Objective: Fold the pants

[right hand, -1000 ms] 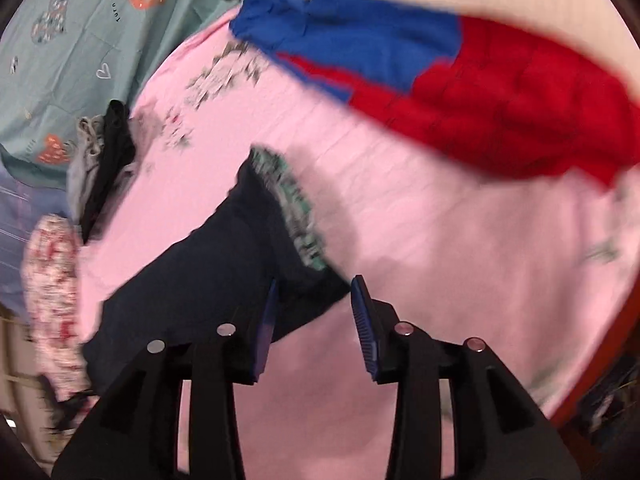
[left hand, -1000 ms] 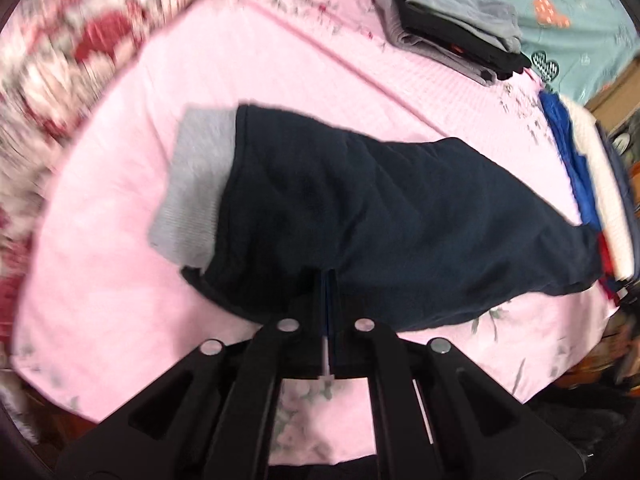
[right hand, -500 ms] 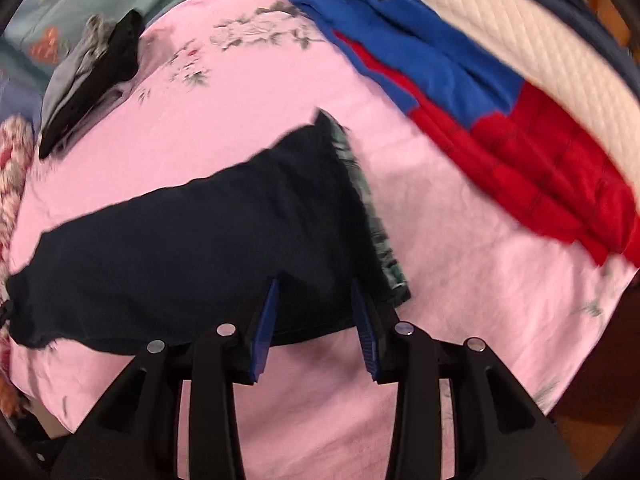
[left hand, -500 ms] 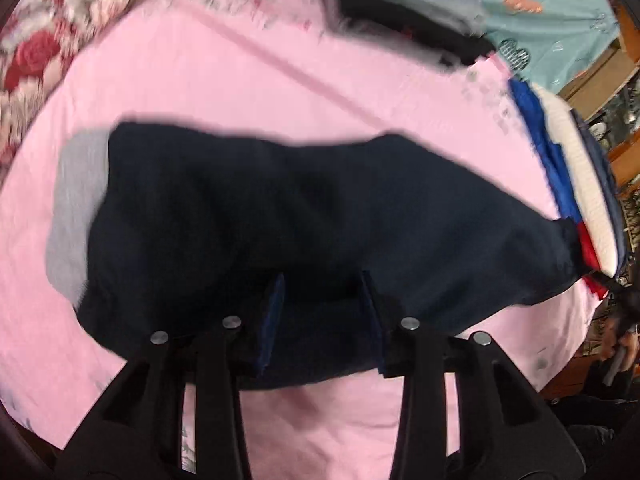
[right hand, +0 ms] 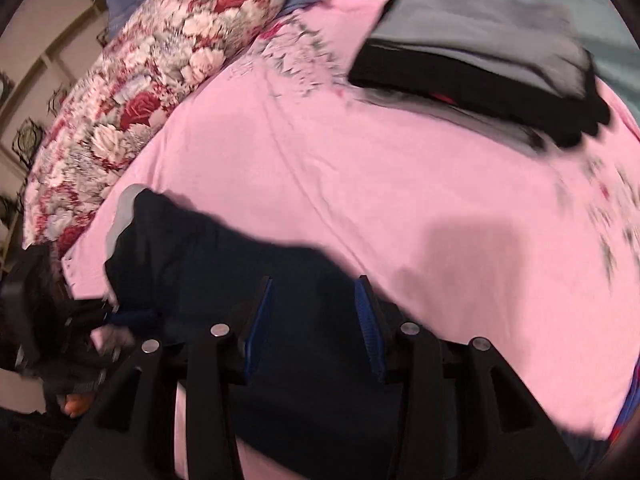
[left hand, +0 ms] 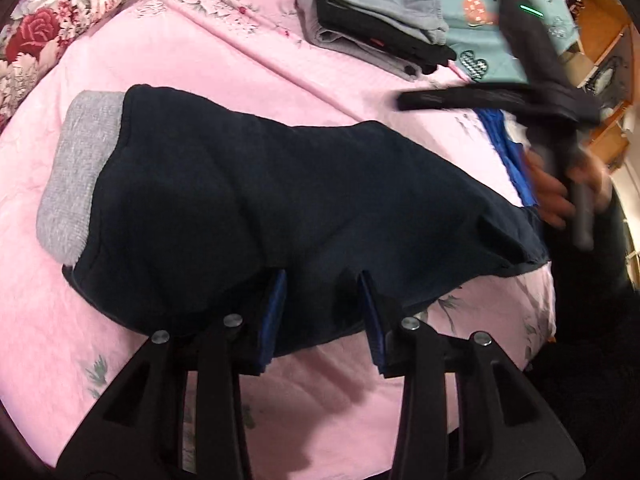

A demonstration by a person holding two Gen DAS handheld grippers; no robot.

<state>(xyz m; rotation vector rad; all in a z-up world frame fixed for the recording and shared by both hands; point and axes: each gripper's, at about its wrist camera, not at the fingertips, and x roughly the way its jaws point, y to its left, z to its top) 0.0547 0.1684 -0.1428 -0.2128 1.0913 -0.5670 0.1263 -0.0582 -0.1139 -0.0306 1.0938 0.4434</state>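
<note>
Dark navy pants (left hand: pixel 280 208) with a grey waistband (left hand: pixel 76 168) at the left lie folded lengthwise across the pink bedsheet (left hand: pixel 224 52). My left gripper (left hand: pixel 322 300) is open, its jaws over the pants' near edge with nothing between them. In the right wrist view the pants (right hand: pixel 224 276) lie at lower left, and my right gripper (right hand: pixel 314 312) is open above them, holding nothing. The right gripper also shows in the left wrist view (left hand: pixel 536 92), held by a hand over the pants' right end.
A stack of folded grey and black clothes (left hand: pixel 380 32) lies at the far side of the bed, also in the right wrist view (right hand: pixel 480 48). A floral pillow (right hand: pixel 152 92) lies at the left. Blue cloth (left hand: pixel 508 152) lies at the right edge.
The left gripper was shut a second ago and has opened over the pants' near edge. The right gripper has swung left from the pants' cuff end toward the middle of the bed.
</note>
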